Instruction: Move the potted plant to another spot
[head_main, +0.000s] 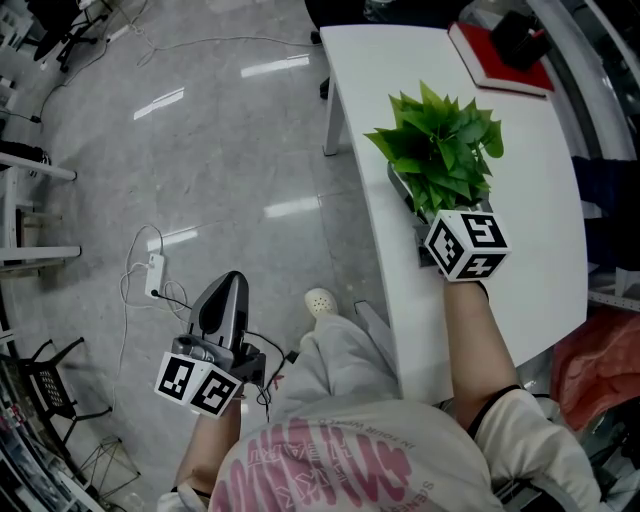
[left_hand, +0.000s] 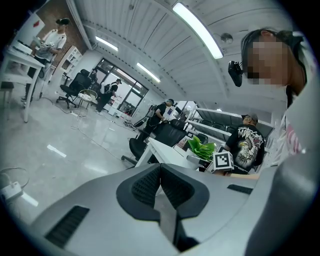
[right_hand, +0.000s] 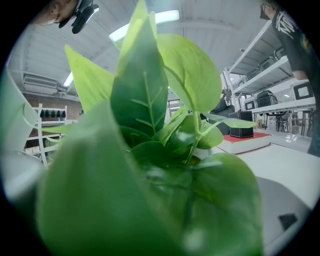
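Note:
The potted plant (head_main: 440, 150), a bunch of bright green leaves, stands near the middle of the white table (head_main: 530, 250). My right gripper (head_main: 425, 200) reaches in from the near side. Its grey jaws sit on either side of the plant's base and look closed on it, though leaves hide the pot. In the right gripper view the plant (right_hand: 150, 150) fills the frame, with the right gripper (right_hand: 160, 215) behind the leaves. My left gripper (head_main: 228, 290) hangs over the floor left of the table, shut and empty. In the left gripper view the left gripper (left_hand: 160, 175) points toward the distant plant (left_hand: 201, 148).
A red book (head_main: 495, 60) with a black object (head_main: 520, 38) on it lies at the table's far end. A power strip and cables (head_main: 153, 275) lie on the glossy floor. A black chair (head_main: 50, 385) stands at lower left. Several people stand or sit around the room.

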